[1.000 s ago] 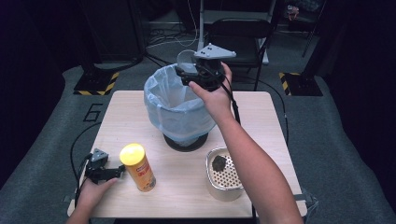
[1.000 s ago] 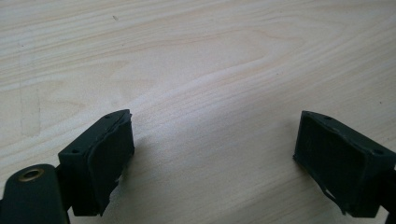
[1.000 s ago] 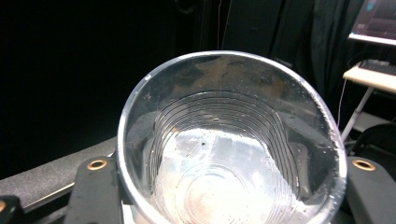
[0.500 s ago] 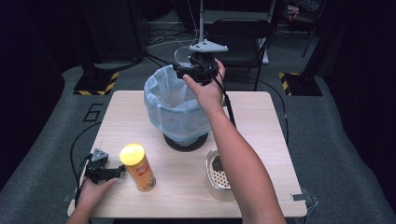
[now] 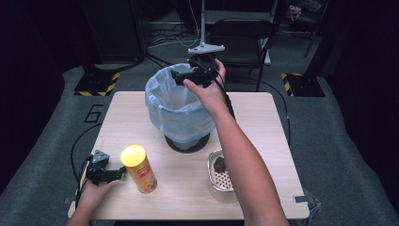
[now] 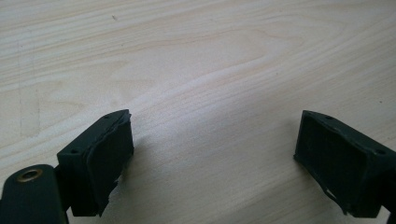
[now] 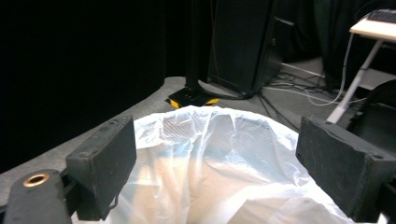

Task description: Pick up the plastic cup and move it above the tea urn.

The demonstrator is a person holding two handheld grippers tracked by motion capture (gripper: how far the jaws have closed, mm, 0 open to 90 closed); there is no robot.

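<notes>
Jaws spread on both — right gripper (image 5: pixel 181 76) above the lined bin (image 5: pixel 176 110), left gripper (image 5: pixel 110 175) on the table (image 5: pixel 263 127).

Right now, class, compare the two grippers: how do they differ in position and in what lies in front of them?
The right gripper is held up over the bag-lined bin at the table's far side; the left gripper sits low on the table near the front edge, beside the yellow can. The right gripper faces the white bag's opening; the left gripper faces bare wood. Both are open and hold nothing.
</notes>
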